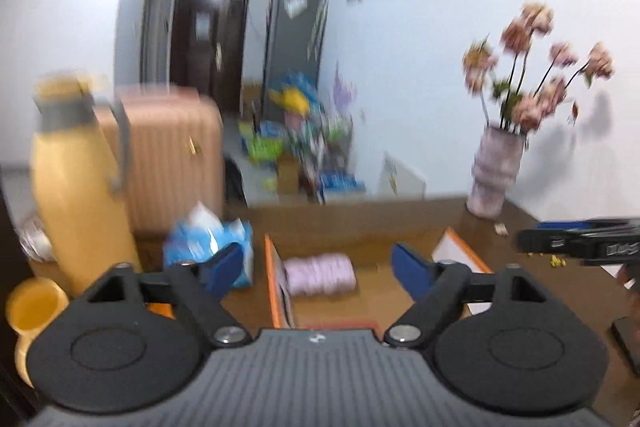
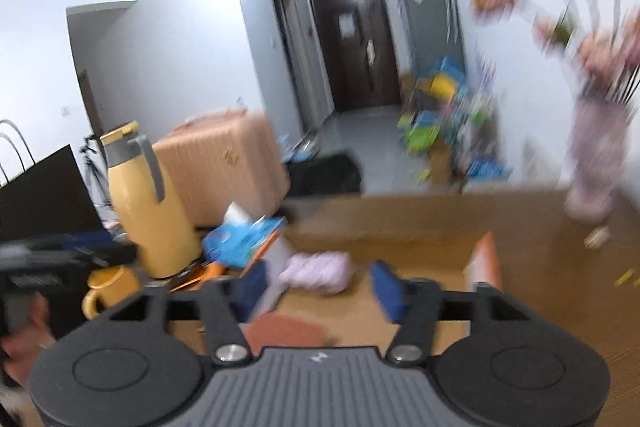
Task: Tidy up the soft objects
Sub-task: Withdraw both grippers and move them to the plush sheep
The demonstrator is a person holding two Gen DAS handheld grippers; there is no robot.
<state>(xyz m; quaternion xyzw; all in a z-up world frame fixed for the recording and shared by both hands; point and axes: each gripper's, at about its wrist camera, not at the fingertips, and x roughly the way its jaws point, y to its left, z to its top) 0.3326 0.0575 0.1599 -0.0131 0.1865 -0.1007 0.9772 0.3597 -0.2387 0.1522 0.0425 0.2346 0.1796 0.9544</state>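
Observation:
A rolled lilac soft cloth (image 1: 320, 274) lies inside an open cardboard box with orange-edged flaps (image 1: 276, 287). My left gripper (image 1: 318, 269) is open and empty just above and in front of the cloth. The cloth (image 2: 316, 271) shows in the right wrist view too, in the same box (image 2: 486, 263), with a reddish-brown flat piece (image 2: 286, 333) nearer the camera. My right gripper (image 2: 318, 287) is open and empty above the box. The right gripper (image 1: 580, 241) also shows at the right edge of the left wrist view, and the left gripper (image 2: 60, 259) at the left edge of the right wrist view.
A yellow thermos jug (image 1: 76, 187) and a yellow mug (image 1: 34, 307) stand left of the box, with a blue tissue pack (image 1: 212, 247) beside them. A vase of pink flowers (image 1: 496, 171) stands at the table's far right. A pink suitcase (image 1: 168, 155) stands behind the table.

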